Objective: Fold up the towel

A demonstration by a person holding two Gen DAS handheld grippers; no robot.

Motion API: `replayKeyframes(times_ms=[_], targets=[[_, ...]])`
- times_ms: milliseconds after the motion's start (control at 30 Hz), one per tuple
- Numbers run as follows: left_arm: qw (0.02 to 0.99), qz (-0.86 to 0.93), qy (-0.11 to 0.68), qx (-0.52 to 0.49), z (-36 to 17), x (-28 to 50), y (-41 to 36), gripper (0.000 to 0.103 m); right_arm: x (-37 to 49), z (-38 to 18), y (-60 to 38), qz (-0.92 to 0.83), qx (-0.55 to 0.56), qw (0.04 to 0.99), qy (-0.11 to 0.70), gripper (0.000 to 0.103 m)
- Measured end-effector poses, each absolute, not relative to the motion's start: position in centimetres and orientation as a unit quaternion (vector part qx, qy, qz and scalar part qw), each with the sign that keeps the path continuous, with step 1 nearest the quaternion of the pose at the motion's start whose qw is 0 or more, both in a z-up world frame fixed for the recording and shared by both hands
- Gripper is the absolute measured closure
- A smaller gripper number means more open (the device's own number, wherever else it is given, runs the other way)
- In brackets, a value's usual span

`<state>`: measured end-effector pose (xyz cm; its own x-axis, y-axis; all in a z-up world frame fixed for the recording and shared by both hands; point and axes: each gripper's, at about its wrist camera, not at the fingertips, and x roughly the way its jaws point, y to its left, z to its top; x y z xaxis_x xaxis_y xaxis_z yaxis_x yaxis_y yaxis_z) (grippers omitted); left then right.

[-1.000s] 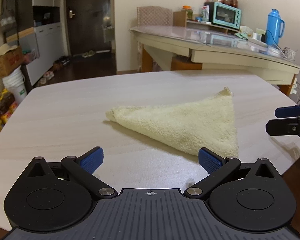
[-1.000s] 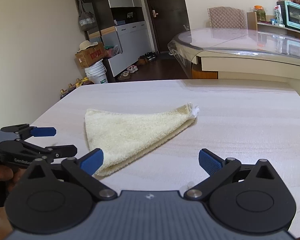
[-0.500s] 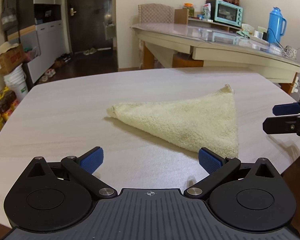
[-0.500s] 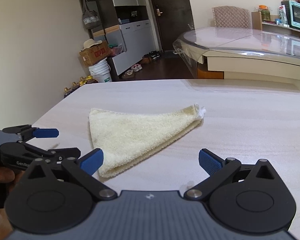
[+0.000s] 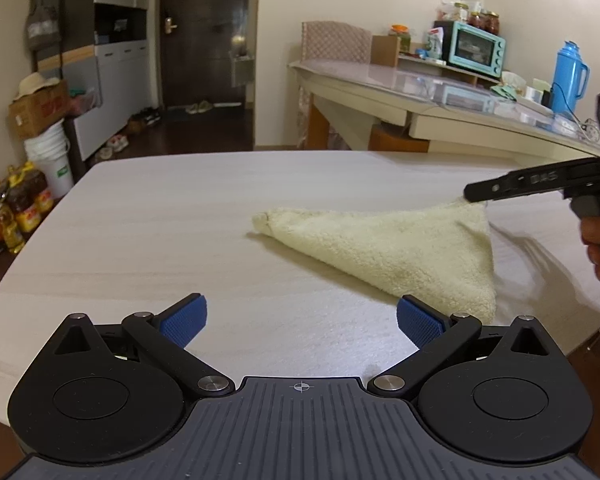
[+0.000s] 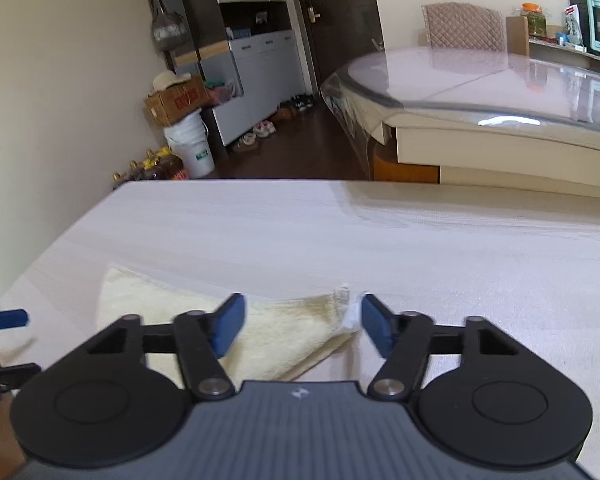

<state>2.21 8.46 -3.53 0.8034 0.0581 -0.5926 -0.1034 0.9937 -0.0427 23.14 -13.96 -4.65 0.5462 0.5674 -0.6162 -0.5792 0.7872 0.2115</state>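
The towel (image 5: 400, 248) lies on the desk (image 5: 180, 220) already folded into a triangle. My right gripper (image 6: 300, 326) is closing its jaws around the far corner, pads not yet pressing. My left gripper (image 5: 300, 318) waits open; another fold remains, I judge.

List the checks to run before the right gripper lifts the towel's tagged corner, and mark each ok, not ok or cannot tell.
1. Towel lies flat, folded into a triangle: ok.
2. Tagged corner sits between the right gripper pads: ok.
3. Pads pressing the cloth: not ok, jaws are closing with a gap left.
4. Left gripper open, off the towel: ok.
5. Table bare where the corner would land: ok.
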Motion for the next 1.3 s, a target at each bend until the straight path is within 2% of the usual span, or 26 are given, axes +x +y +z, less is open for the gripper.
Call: replayKeyframes(times_ms=[33,67,133,300,533,700,867,900,1000,1100,1200,1267,1300], targets=[[0.949,0.045,0.311,-0.036,-3.6,2.3,8.5,0.000,23.3,-4.9,-13.8,0.325,-0.012,0.879,0.348,0.060],[0.949,0.045,0.311,-0.037,-3.6,2.3,8.6,0.000,23.1,-4.9,-13.8,0.323,-0.017,0.881,0.346,0.066],[0.948,0.048,0.311,-0.040,-3.7,2.4,8.8,0.000,22.9,-5.0,-13.7,0.320,-0.028,0.884,0.340,0.089],[0.949,0.053,0.308,-0.037,-3.7,2.2,9.3,0.000,21.7,-3.7,-14.5,0.330,-0.022,0.891,0.310,0.094],[0.949,0.114,0.293,-0.028,-2.3,0.6,13.8,0.000,12.5,1.8,-11.2,0.497,-0.010,0.829,0.256,0.094],[0.946,0.127,0.298,-0.025,-1.9,0.4,16.3,0.000,6.6,0.4,-5.2,0.601,-0.063,0.747,0.277,0.094],[0.949,0.102,0.297,-0.027,-1.7,1.1,17.2,0.000,5.4,-2.0,-2.4,0.626,-0.088,0.712,0.305,0.094],[0.950,0.097,0.297,-0.026,-1.7,1.3,17.2,0.000,5.5,-2.2,-2.2,0.632,-0.089,0.703,0.314,0.090],[0.952,0.064,0.297,-0.022,-1.9,2.7,17.3,0.000,5.9,-1.6,-2.7,0.639,-0.085,0.698,0.313,0.066],[0.953,0.023,0.301,-0.018,-2.2,4.3,17.3,0.000,7.5,-0.4,-4.0,0.625,-0.070,0.717,0.301,0.064],[0.950,-0.018,0.313,-0.008,-2.5,6.5,17.1,0.002,10.0,0.5,-5.1,0.592,-0.070,0.749,0.288,0.056],[0.947,-0.029,0.319,0.005,-2.7,7.4,16.9,0.007,12.0,0.5,-5.5,0.565,-0.077,0.770,0.286,0.053],[0.945,-0.038,0.325,0.017,-2.9,8.1,16.8,0.018,12.9,0.5,-5.7,0.554,-0.080,0.778,0.287,0.052]])
